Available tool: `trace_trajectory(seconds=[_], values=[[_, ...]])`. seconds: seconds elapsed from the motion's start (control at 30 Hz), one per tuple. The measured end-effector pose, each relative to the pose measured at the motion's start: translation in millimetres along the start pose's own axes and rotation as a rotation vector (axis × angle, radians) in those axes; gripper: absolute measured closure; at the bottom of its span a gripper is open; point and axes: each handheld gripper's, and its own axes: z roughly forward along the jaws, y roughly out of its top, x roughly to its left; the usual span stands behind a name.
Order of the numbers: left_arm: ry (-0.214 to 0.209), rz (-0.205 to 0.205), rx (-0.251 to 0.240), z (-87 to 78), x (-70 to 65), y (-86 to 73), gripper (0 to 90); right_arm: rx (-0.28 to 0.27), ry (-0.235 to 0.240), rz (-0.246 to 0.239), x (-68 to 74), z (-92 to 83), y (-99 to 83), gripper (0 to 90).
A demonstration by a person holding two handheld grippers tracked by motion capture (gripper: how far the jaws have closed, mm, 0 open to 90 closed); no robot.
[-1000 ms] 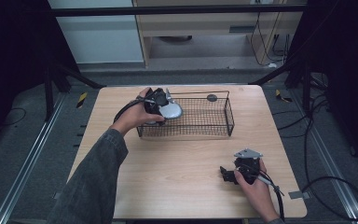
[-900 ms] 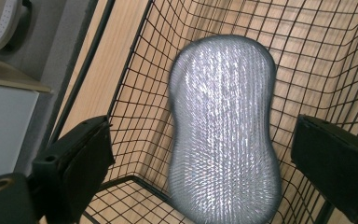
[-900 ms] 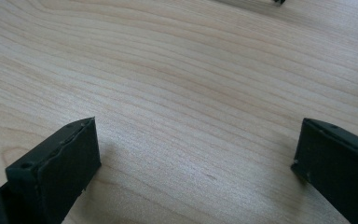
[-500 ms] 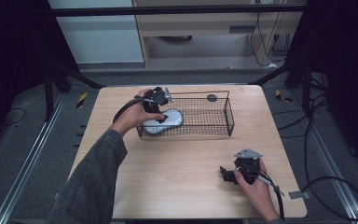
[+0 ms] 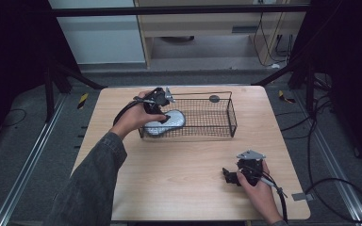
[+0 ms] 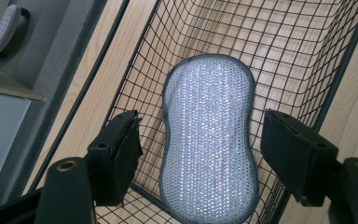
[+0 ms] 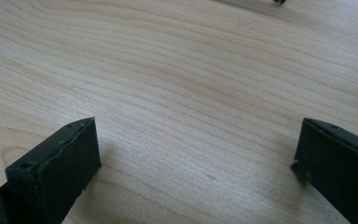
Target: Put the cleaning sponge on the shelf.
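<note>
Lying flat, the peanut-shaped silvery mesh scrubber (image 6: 208, 140) glitters.

A wooden table (image 5: 179, 188) stands on grey carpet (image 5: 28, 141) between metal floor rails (image 5: 21, 181), with cables (image 5: 325, 136) at right and a pale cabinet (image 5: 188, 28) behind.

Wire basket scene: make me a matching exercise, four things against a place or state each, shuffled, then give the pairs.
Things:
1. scrubbing pad
2. wire basket
3. left tongs
4. right tongs

Places or states:
A. low over bare wood at the table's near right, jaws apart
B. black mesh, standing on the table's far half
C. silvery grey, lying in the basket's left end
D. over the basket's left end, jaws apart either side of the pad

Pairs: 1-C, 2-B, 3-D, 4-A
</note>
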Motion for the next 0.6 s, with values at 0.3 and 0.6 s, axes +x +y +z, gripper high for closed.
trace_trajectory(seconds=[0.3, 0.6], values=[[0.01, -0.002, -0.018, -6.8, -9.0, 0.6, 31.1, -0.002, 0.001, 0.003, 0.2, 0.1, 0.0, 0.4], [0.018, 0.017, -0.039, -14.0, -25.0, 4.9, 32.4, -0.001, 0.001, 0.003, 0.2, 0.1, -0.1, 0.4]])
